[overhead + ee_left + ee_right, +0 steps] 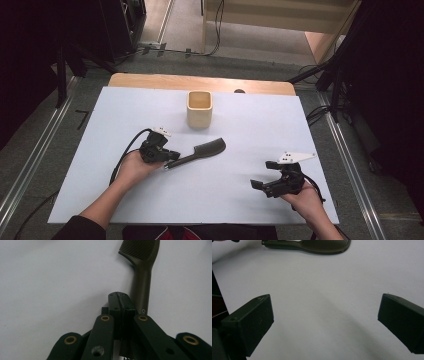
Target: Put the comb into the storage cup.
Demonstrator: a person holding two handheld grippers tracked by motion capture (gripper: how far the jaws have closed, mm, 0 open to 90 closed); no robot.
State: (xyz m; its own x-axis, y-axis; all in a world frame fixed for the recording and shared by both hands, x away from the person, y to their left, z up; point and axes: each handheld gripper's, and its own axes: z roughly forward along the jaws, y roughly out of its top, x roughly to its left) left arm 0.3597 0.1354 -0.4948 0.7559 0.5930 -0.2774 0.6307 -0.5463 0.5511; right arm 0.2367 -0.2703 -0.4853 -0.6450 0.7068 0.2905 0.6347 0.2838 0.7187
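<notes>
High view: left gripper [169,159] at the handle end of the dark plastic comb [200,152] lying flat on the white sheet [100,150], near the square beige cup [199,108]. Left gripper view: jaws closed together, beside the smooth handle, not around it; a grasp needs reopening. Right gripper view: right gripper [325,317] spread wide, idle
</notes>
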